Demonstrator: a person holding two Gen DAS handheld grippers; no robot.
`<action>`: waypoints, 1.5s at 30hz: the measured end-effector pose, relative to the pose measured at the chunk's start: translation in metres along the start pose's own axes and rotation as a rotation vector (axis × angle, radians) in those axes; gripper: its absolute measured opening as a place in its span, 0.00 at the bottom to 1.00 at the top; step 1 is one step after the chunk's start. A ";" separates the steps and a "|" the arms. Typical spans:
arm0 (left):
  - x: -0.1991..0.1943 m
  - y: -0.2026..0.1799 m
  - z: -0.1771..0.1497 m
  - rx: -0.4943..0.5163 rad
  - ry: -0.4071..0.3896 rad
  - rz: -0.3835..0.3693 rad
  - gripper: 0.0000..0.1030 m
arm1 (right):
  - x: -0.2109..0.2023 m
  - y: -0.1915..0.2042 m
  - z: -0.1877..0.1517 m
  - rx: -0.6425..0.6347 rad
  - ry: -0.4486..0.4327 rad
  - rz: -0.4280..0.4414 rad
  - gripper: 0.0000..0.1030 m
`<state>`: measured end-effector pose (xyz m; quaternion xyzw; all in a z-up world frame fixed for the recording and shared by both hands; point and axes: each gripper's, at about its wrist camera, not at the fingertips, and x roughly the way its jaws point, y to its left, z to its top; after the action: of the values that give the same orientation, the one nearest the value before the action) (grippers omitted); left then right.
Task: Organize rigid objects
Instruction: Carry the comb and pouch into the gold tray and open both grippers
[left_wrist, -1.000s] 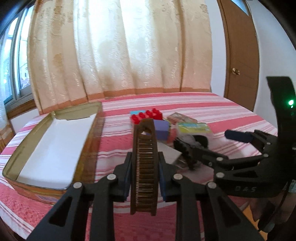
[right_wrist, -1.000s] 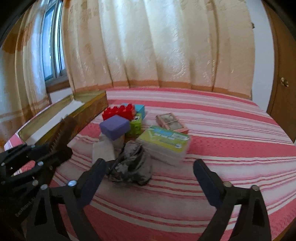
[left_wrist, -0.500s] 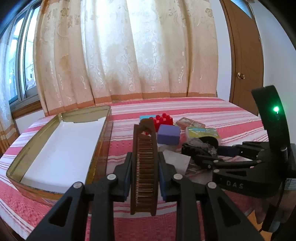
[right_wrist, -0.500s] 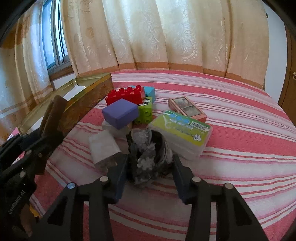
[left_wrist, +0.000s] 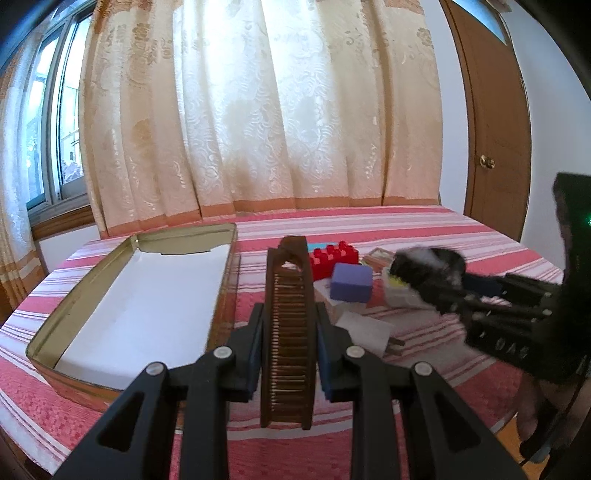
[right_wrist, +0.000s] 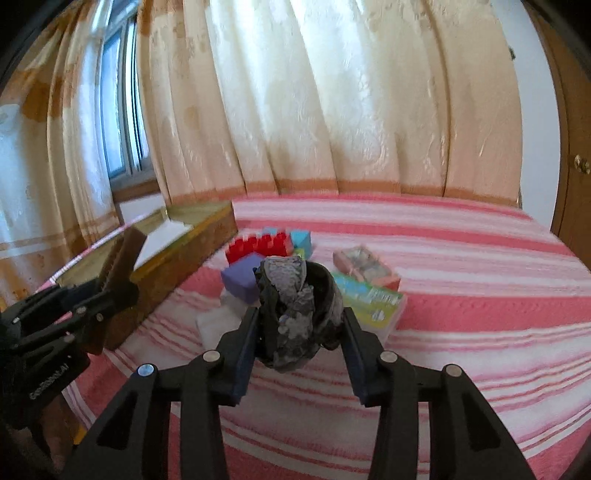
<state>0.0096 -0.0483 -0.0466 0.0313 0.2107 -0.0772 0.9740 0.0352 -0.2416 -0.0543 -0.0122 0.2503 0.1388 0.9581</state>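
Two claws are loaded at this moment. Left claw (left_wrist: 288, 332) is pressed tight on a brown comb (left_wrist: 286, 325), gripped across its flat sides with the long axis pointing forward, so the teeth row faces up and the far end sticks out well past the fingertips. It hangs just beside the right wall of the open tin box (left_wrist: 229, 280), whose white-lined floor is bare. Judgement: that pose suits swinging the comb over the rim and laying it flat inside.

Right claw (right_wrist: 299, 328) pinches a dark grey mottled lump (right_wrist: 291, 310), possibly a stone or figurine; too blurred to name. Its jaws have just been closing, and the lump sits between the pads, raised clear of the striped bed cover (right_wrist: 461, 314). The grip is across the lump's widest part, likely chosen because the shape is irregular.

Remaining on the bed, in a loose cluster right of the box:
- purple block (right_wrist: 240, 277), resting on a white piece
- red brick (right_wrist: 258, 245) and a light blue block (right_wrist: 301, 240)
- green-topped card pack (right_wrist: 373, 297)
- small pink box (right_wrist: 365, 264)
- white plug adapter (left_wrist: 367, 328), nearest the comb

Judgement: sorting is at an early stage; nothing is in the box yet, and both held items appear bound there.
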 end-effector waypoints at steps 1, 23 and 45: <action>0.000 0.001 0.001 -0.004 0.000 0.000 0.23 | -0.002 0.000 0.003 -0.010 -0.018 -0.015 0.44; -0.012 0.069 0.014 -0.100 -0.051 0.113 0.23 | 0.019 0.051 0.017 -0.076 -0.070 0.097 0.44; 0.010 0.141 0.025 -0.173 0.010 0.173 0.23 | 0.039 0.115 0.017 -0.142 -0.031 0.198 0.44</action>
<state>0.0514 0.0870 -0.0238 -0.0344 0.2181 0.0257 0.9750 0.0446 -0.1197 -0.0527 -0.0531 0.2249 0.2504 0.9402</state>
